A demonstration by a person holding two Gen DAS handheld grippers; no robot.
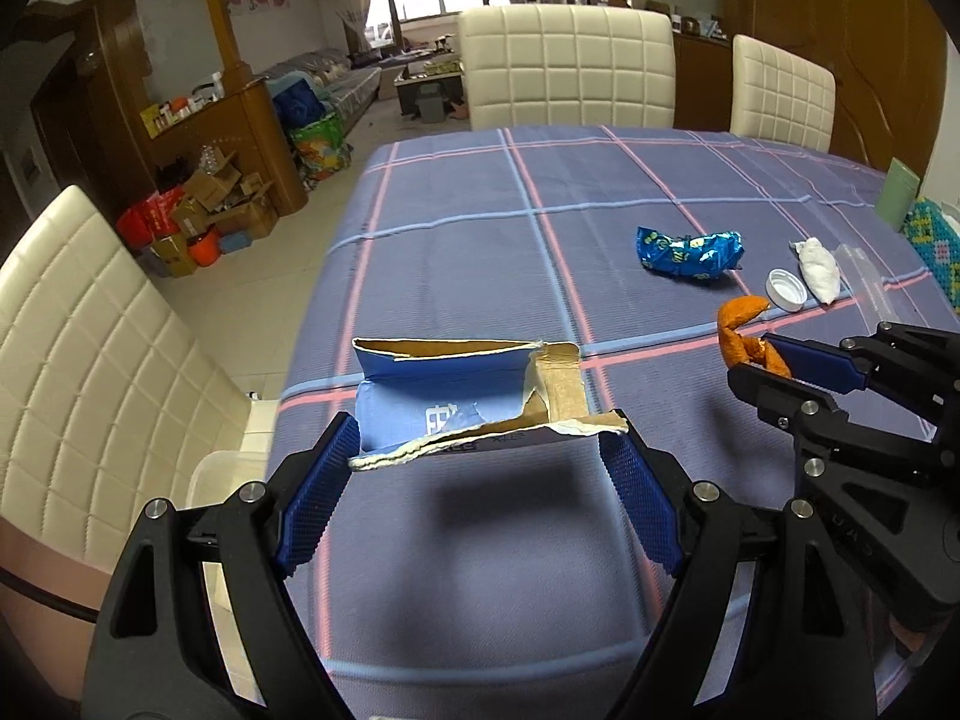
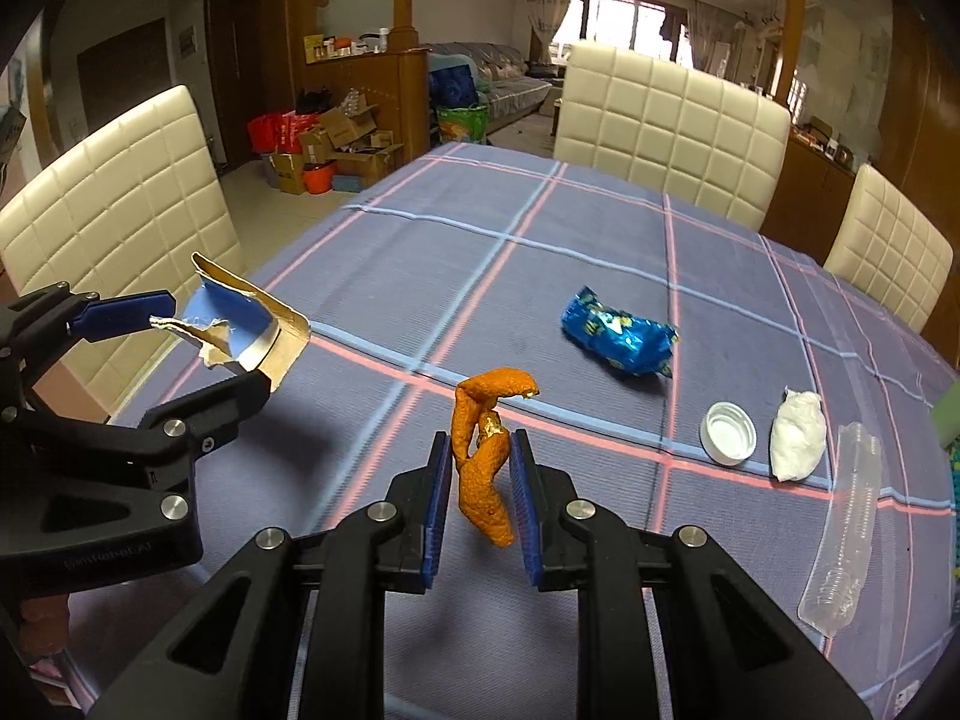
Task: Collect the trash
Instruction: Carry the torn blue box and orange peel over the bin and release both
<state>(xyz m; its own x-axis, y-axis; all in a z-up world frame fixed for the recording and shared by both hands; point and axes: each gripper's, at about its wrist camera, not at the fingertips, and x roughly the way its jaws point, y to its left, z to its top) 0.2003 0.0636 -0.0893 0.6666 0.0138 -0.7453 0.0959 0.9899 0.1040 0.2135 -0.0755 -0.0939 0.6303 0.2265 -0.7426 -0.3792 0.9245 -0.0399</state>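
Note:
My left gripper [image 1: 480,450] is shut on a torn blue cardboard box [image 1: 462,402], held wide between its pads above the checked tablecloth [image 1: 480,240]; the same box [image 2: 240,324] shows at the left of the right wrist view. My right gripper [image 2: 480,462] is shut on a curled orange peel [image 2: 483,450], lifted off the cloth; the peel [image 1: 744,330] sticks out of that gripper at the right of the left wrist view. On the cloth lie a crumpled blue wrapper [image 2: 621,333], a white bottle cap [image 2: 728,433], a white tissue wad [image 2: 797,435] and a clear plastic sleeve [image 2: 846,528].
Cream padded chairs stand at the far side [image 1: 567,66], the far right [image 1: 780,93] and the left [image 1: 90,360] of the table. A green cup [image 1: 897,192] stands at the right edge. Cardboard boxes [image 1: 204,210] clutter the floor beyond the table's left.

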